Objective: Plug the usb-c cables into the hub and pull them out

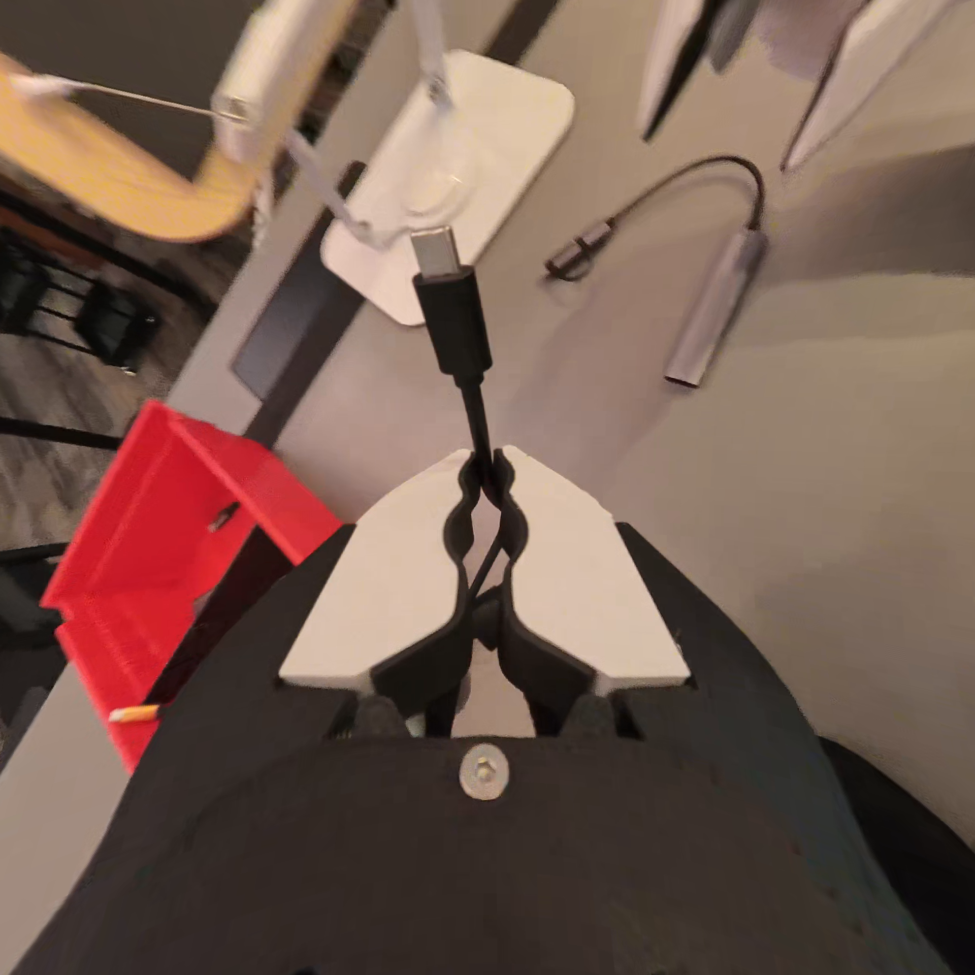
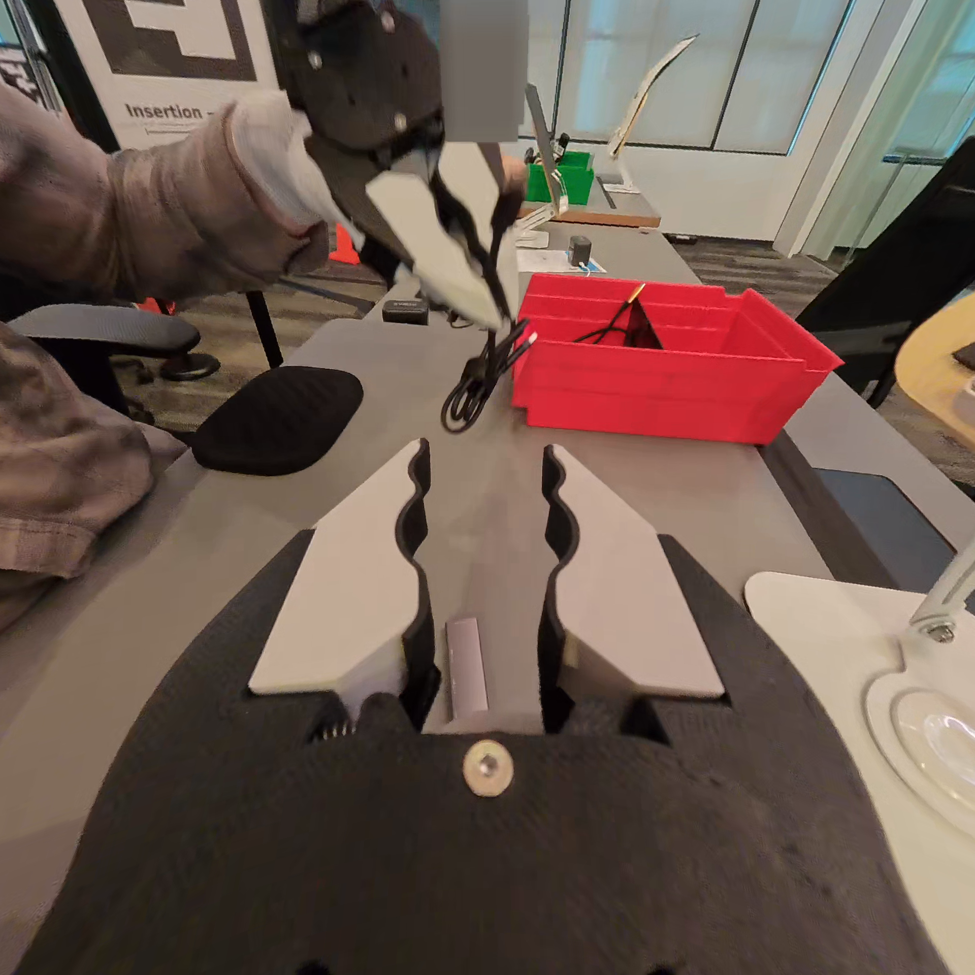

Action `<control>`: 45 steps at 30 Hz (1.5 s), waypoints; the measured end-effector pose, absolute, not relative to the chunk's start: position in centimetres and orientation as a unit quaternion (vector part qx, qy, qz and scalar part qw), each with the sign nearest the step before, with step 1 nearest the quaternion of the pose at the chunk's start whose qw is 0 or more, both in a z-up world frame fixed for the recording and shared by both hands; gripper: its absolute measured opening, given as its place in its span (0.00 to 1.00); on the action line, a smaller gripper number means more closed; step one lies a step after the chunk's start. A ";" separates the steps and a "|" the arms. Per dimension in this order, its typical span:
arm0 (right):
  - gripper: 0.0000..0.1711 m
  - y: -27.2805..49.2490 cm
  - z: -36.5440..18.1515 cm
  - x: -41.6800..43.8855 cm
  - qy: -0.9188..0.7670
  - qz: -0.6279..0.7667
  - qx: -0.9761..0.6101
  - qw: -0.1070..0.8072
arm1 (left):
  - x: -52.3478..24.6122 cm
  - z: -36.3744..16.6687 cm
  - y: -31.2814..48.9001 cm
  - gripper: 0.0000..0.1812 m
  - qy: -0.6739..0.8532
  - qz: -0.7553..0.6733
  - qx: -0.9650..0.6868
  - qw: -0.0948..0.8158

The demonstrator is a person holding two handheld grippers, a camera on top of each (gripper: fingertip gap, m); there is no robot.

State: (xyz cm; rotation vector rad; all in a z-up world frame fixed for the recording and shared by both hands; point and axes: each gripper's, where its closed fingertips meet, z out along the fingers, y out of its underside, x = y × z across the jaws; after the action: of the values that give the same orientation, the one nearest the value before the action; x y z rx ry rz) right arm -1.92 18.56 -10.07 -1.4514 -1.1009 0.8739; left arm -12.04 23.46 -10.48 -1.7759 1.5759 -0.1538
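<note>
Your grey table [image 1: 607, 422] carries everything shown, and the red bin [image 2: 665, 380] is the largest item on it; it sits at the table's left edge in the left wrist view and holds a few loose black leads. The white lamp base [image 1: 453, 179] stands beyond your left gripper, near the far edge. Your right gripper [image 2: 485, 459] hovers low over the table with its fingers spread apart and nothing between them; the end of the grey hub [image 2: 467, 670] lies on the table in the gap near the finger roots, touching neither finger. In the left wrist view the hub lies well to the right of the lamp base, its short pigtail curling back toward a small plug. Your left gripper [image 1: 485, 459] is pinched on the black cable [image 1: 477, 417] just behind the plug [image 1: 453, 306], whose metal tip points forward, in the air and apart from the hub.
</note>
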 end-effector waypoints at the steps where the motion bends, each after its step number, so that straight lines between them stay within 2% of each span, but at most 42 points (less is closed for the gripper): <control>1: 0.24 18.5 -10.2 -2.1 -0.467 0.361 -0.609 0.530 | -11.5 -11.8 22.9 0.03 0.630 -0.055 -0.687 0.356; 8: 0.23 17.1 -13.1 -4.8 -0.534 0.328 -0.611 0.484 | -10.1 -19.5 18.8 0.03 0.738 -0.025 -0.642 0.208; 12: 0.23 16.3 -15.5 -6.0 -0.569 0.316 -0.618 0.441 | -9.8 -21.4 18.4 0.02 0.767 -0.012 -0.619 0.169; 21: 0.16 16.8 -17.5 -6.6 -0.552 0.328 -0.656 0.396 | -8.8 -22.5 19.0 0.03 0.773 -0.001 -0.613 0.163; 26: 0.06 17.4 -17.6 -6.4 -0.536 0.333 -0.667 0.395 | -8.7 -22.6 19.2 0.02 0.770 0.010 -0.614 0.173; 34: 0.06 18.3 -16.8 -6.0 -0.517 0.338 -0.665 0.421 | -8.2 -21.7 20.1 0.03 0.749 -0.001 -0.626 0.215; 36: 0.06 18.7 -16.2 -5.8 -0.503 0.347 -0.660 0.436 | -7.8 -20.9 20.6 0.06 0.725 -0.024 -0.644 0.242; 39: 0.06 19.5 -15.4 -5.2 -0.479 0.359 -0.658 0.457 | -7.7 -18.3 21.8 0.25 0.660 -0.075 -0.682 0.305; 40: 0.06 19.6 -15.1 -5.1 -0.470 0.366 -0.656 0.463 | -7.8 -17.0 21.9 0.27 0.632 -0.107 -0.695 0.327; 42: 0.06 20.2 -14.4 -4.7 -0.450 0.373 -0.653 0.482 | -8.5 -14.9 20.4 0.24 0.586 -0.204 -0.712 0.328; 44: 0.06 20.6 -13.6 -4.4 -0.430 0.389 -0.646 0.496 | -9.1 -13.4 17.3 0.13 0.550 -0.324 -0.709 0.300; 45: 0.06 20.8 -13.3 -4.3 -0.421 0.395 -0.644 0.503 | -9.1 -13.4 16.1 0.15 0.524 -0.373 -0.712 0.282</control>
State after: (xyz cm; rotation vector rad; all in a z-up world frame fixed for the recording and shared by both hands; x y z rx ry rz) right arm -4.31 20.79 -13.25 -1.5549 -1.0179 0.9530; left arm -9.11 16.09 -13.35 -1.9079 1.4026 -0.9996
